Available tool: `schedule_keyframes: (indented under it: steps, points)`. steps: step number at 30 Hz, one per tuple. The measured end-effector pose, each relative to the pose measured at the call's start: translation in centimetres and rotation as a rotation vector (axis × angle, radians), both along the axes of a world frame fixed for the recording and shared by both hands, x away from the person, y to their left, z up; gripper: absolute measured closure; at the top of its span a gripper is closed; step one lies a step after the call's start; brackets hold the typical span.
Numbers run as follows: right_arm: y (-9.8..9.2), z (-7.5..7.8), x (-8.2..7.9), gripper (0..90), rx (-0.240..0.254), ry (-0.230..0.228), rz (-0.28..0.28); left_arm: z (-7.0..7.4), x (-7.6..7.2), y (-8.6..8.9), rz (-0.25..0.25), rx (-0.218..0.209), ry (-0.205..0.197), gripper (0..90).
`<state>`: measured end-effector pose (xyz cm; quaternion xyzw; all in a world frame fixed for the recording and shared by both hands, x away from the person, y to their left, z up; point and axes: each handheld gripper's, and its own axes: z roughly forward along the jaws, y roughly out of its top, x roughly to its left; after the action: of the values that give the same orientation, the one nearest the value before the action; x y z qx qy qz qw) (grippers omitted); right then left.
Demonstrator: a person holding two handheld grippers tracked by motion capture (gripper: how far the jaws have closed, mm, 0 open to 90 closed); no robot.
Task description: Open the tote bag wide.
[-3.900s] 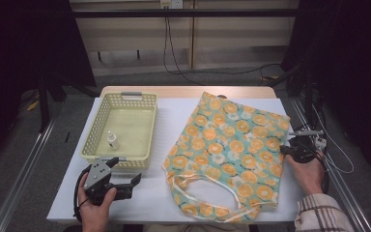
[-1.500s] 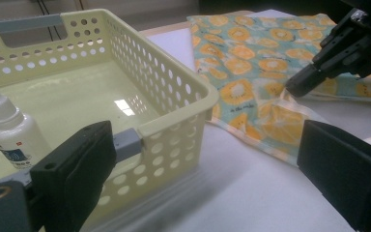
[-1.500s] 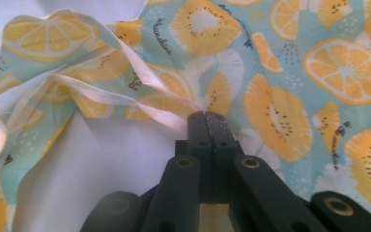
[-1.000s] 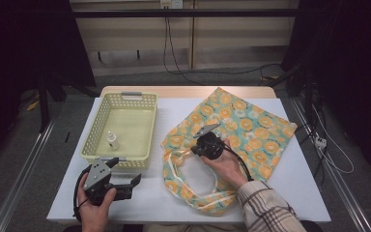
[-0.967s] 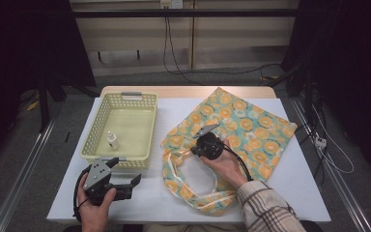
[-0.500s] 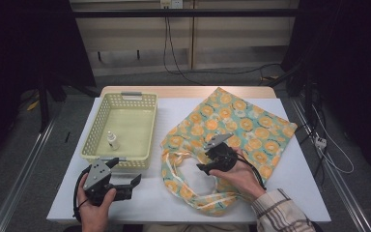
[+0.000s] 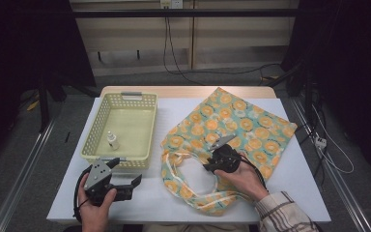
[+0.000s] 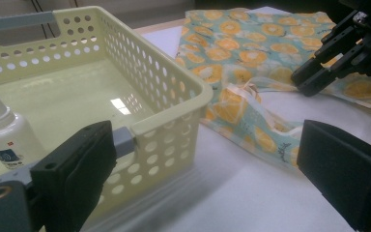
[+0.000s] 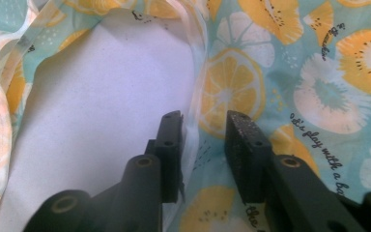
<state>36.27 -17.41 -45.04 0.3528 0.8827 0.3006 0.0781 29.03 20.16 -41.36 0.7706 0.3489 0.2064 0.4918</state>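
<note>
Bag (image 7: pixel 232 128), citrus print, lies flat on the right half of the table (image 7: pixel 299 193), mouth toward the person. Its near rim is rumpled and pulled open into a loop, with the pale handles (image 7: pixel 193 166) lying loose around a patch of bare table.

Right gripper (image 7: pixel 211 166) sits at the right edge of that opening. In the right gripper view its jaws straddle the bag's rim (image 9: pixel 195 121); they have just been closing, but a gap is visible and the pads do not yet press the cloth. No firm hold yet.

Left gripper (image 7: pixel 133 183) rests on the table just in front of the basket (image 7: pixel 147 140), jaws wide apart, holding nothing.

Small bottle (image 7: pixel 111 140) stands upright inside the basket.

Judgement: early stage. The mouth is partly spread, nothing is in the bag. Left to do: clamp the rim, hold it open, then probably fetch the bottle.
</note>
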Motion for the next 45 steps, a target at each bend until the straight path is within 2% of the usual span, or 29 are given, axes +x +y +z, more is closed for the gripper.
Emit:
schedule_keyframes:
  steps: [2,3,7,9,12,14,15,22,28,32,45]
  points:
    - [0.1,0.1,0.0,76.4,-0.003,0.007,0.001,0.0,0.0,0.0,0.002,-0.001,-0.001,6.2]
    - [0.1,0.1,0.1,83.2,0.0,0.016,0.005,0.0,0.0,0.0,0.003,-0.001,-0.002,6.2]
    - [0.4,0.2,0.4,90.0,-0.008,0.042,0.001,0.0,0.0,0.0,0.006,-0.008,-0.001,6.2]
    - [0.2,0.3,0.6,90.0,0.008,0.069,-0.008,0.0,-0.1,0.0,0.005,-0.009,-0.001,6.2]
    - [0.3,0.3,0.6,90.0,0.007,0.06,-0.012,0.0,0.0,0.0,0.001,-0.002,-0.002,6.2]
    - [0.3,0.5,0.5,90.0,0.018,0.046,-0.003,0.0,0.0,0.0,0.003,-0.011,0.0,6.2]
    - [0.3,0.7,0.3,90.0,0.031,0.053,-0.01,0.0,-0.1,0.0,0.004,-0.012,-0.001,6.2]
    - [-0.2,2.5,0.0,90.0,0.091,-0.001,-0.004,0.0,-0.1,0.0,0.005,-0.009,-0.001,6.2]
    - [-1.1,4.3,0.2,90.0,0.158,-0.045,-0.031,0.0,0.0,-0.1,0.002,-0.009,-0.002,6.2]
    - [-1.6,5.5,0.2,90.0,0.178,-0.082,-0.033,0.1,-0.1,-0.1,0.002,-0.007,-0.004,6.2]
    - [-3.5,9.5,1.5,90.0,0.273,-0.203,-0.086,0.1,-0.1,0.0,0.003,-0.008,-0.003,6.2]
